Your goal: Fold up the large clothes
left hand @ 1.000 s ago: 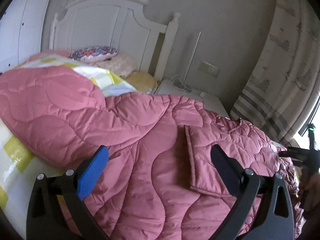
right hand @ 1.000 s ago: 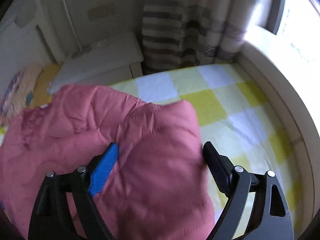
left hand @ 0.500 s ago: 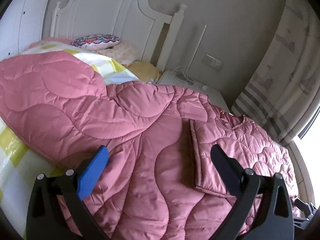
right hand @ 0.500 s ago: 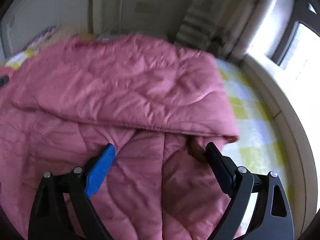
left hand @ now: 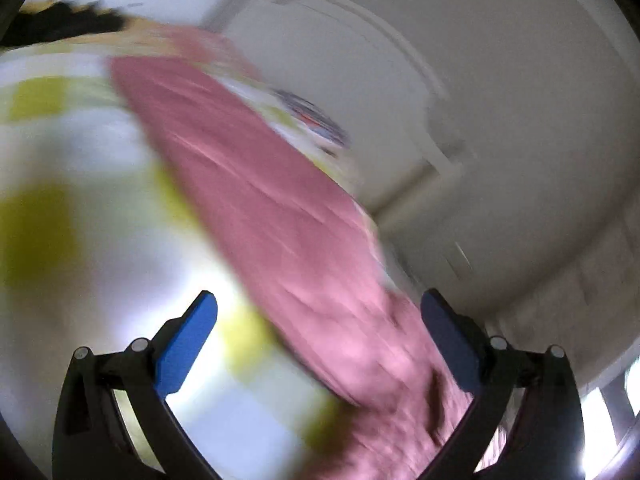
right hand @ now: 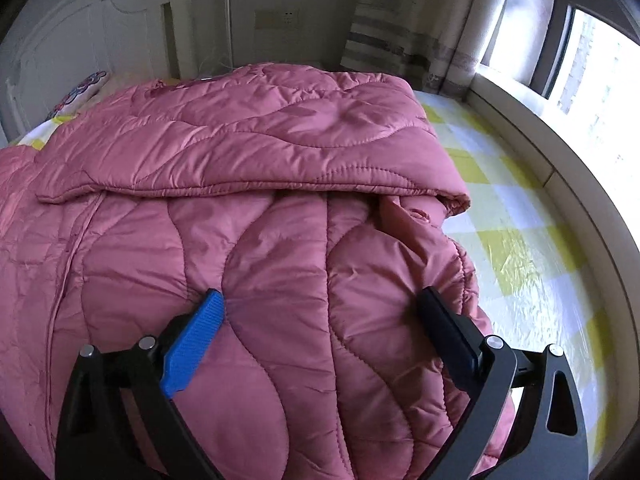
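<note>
A large pink quilted coat (right hand: 260,208) lies spread on the bed, with one part folded over across its far side. My right gripper (right hand: 320,300) is open and empty, low over the coat's near part. In the left wrist view the picture is badly blurred: the coat (left hand: 280,216) runs as a pink band from upper left to lower right. My left gripper (left hand: 320,304) is open and empty, with the coat's edge between its fingers.
The bed has a yellow and white checked sheet (right hand: 520,248). A white headboard (right hand: 80,44) and a patterned pillow (right hand: 80,92) are at the far left. A striped curtain (right hand: 384,20) and a bright window (right hand: 592,60) are at the right, with a ledge (right hand: 560,184) along the bed.
My left gripper has swung fast to the left, so its view is now blurred and tilted. My right gripper has steadied over the coat, with the folded part lying flat.
</note>
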